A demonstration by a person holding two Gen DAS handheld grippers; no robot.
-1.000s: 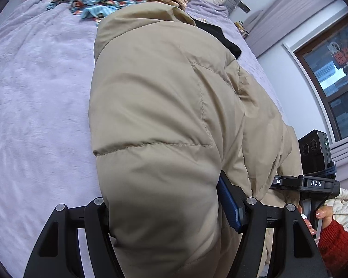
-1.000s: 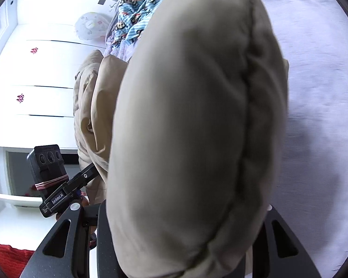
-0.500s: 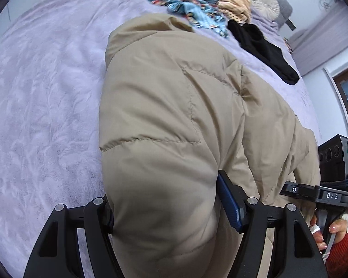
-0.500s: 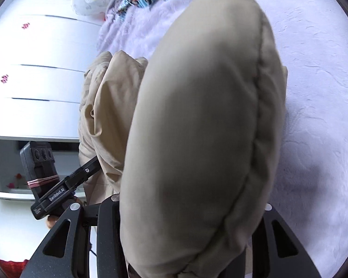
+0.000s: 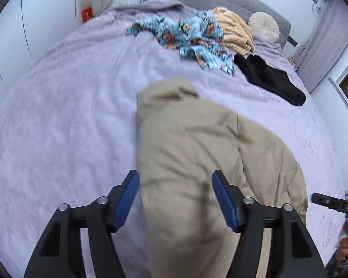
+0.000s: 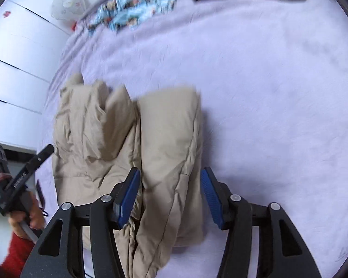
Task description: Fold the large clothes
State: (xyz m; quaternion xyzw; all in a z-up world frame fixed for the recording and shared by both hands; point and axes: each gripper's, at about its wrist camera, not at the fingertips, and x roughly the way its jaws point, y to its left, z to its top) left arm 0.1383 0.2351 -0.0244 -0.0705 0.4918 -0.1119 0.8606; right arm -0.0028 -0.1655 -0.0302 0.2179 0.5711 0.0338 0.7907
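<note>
A beige puffer jacket [image 5: 197, 153] lies folded lengthwise on the purple bedspread [image 5: 69, 115]. My left gripper [image 5: 175, 176] hovers over its near end. Its jaws are closing, the jacket lies between them and both blue pads show bare. In the right wrist view the jacket [image 6: 169, 139] shows as two long folds side by side. My right gripper [image 6: 170, 172] straddles the right-hand fold. Its jaws are closing too, and the pads stand at the fold's sides without squeezing it. A hand in a red sleeve [image 6: 23, 217] holds the left gripper's handle.
At the head of the bed lie a blue patterned garment [image 5: 190, 34], a tan blanket [image 5: 234, 30], a black garment [image 5: 269, 76] and a round cushion [image 5: 264, 25]. White wardrobe doors [image 6: 11, 58] stand along the bed's left side. Bare bedspread stretches right of the jacket [image 6: 278, 115].
The jacket bulged up through both grippers' fingers, gripped. Now it lies lower on the bed, the pads are bare, and both grippers have drawn back from it.
</note>
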